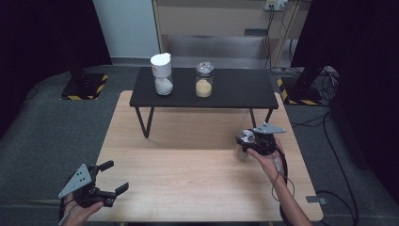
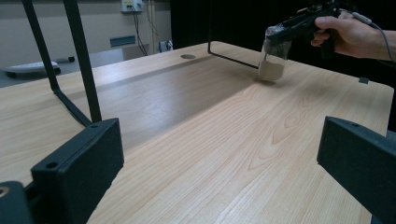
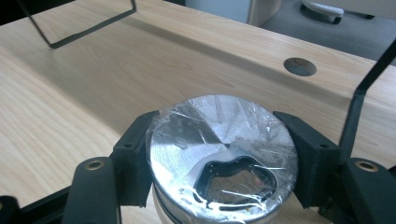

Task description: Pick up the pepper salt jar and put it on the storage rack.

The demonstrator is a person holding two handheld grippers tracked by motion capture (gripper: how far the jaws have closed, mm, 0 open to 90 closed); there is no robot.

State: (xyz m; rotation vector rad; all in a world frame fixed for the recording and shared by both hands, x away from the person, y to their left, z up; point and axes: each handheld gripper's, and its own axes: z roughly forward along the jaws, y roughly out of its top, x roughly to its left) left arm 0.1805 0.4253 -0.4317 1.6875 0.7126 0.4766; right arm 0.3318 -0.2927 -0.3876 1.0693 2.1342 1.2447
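At lower frame, the left gripper [image 2: 219, 172] spreads its 2 black jaws over the pale wooden table [image 2: 224, 135]; upper right, the right gripper [image 2: 280, 35] clamps a clear glass jar of beige powder [image 2: 272, 58].

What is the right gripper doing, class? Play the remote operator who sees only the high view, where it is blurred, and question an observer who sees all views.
Operator: Is the right gripper holding anything?
Observer: Yes, its black jaws clamp the silver lid of a clear glass jar.
Operator: What covers that lid?
Observer: Crinkled clear plastic film, with a dark-edged opening near the front.
Operator: Is the jar empty?
Observer: No, beige powder fills its lower part, seen in the left gripper view.
Operator: Is the left gripper holding something too?
Observer: No, its jaws stand wide apart over the light wooden table.
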